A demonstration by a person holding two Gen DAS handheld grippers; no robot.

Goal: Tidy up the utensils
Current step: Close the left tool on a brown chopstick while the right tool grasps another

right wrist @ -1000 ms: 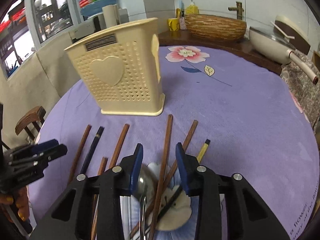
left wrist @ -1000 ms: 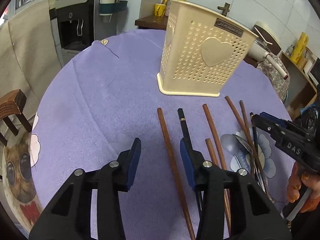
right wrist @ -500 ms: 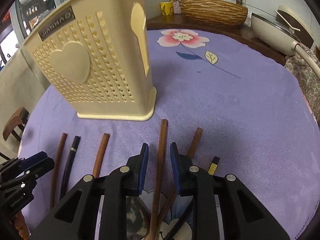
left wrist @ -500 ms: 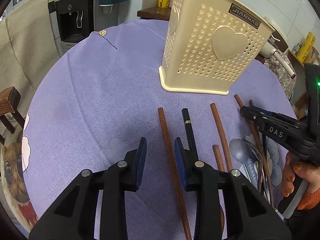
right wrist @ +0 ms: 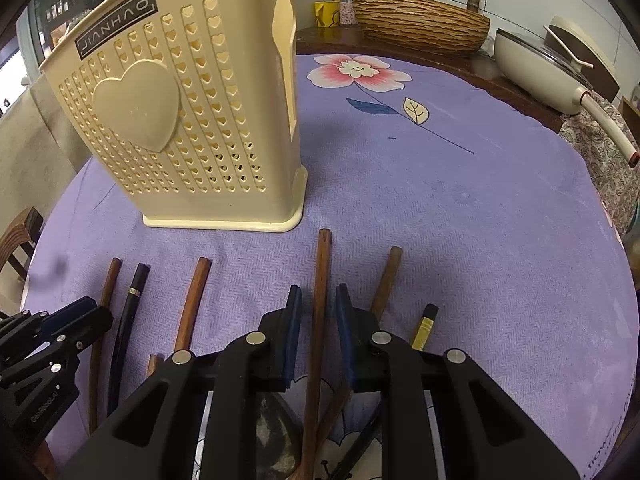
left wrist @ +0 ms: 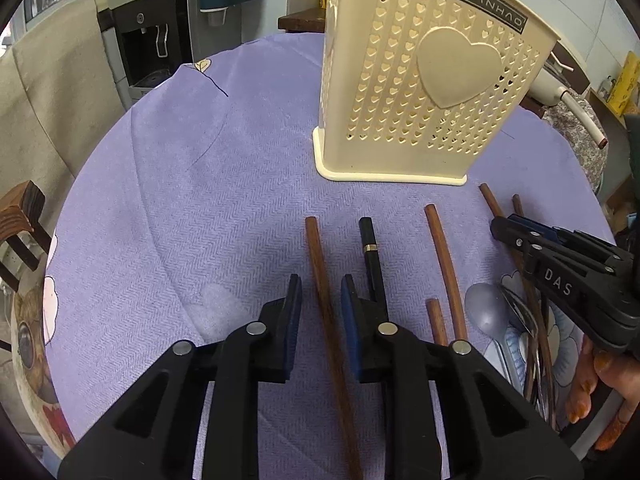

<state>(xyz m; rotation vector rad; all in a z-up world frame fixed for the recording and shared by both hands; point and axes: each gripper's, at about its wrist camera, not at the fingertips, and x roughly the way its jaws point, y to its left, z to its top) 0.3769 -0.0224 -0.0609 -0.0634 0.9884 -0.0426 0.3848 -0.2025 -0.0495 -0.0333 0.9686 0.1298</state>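
- Left gripper (left wrist: 319,300): jaws spread, blue pads either side of a brown wooden chopstick (left wrist: 320,264); a gap shows on both sides, no pinch.
- Right gripper (right wrist: 317,306): jaws spread, straddling another brown chopstick (right wrist: 322,268); pads close to it, contact cannot be told.
- Cream utensil holder (left wrist: 420,92), heart-perforated and labelled JIANHAO, stands upright on the purple tablecloth (left wrist: 192,200), just beyond the chopstick tips.
- Black chopstick with gold band (left wrist: 370,252) lies just right of the left gripper's chopstick, partly under the right finger.
- More brown chopsticks lie roughly parallel; a grey spoon (left wrist: 484,312) rests near the right gripper, seen from the left wrist.
- Yellow-tipped black chopstick (right wrist: 426,326) lies at the far right of the row.
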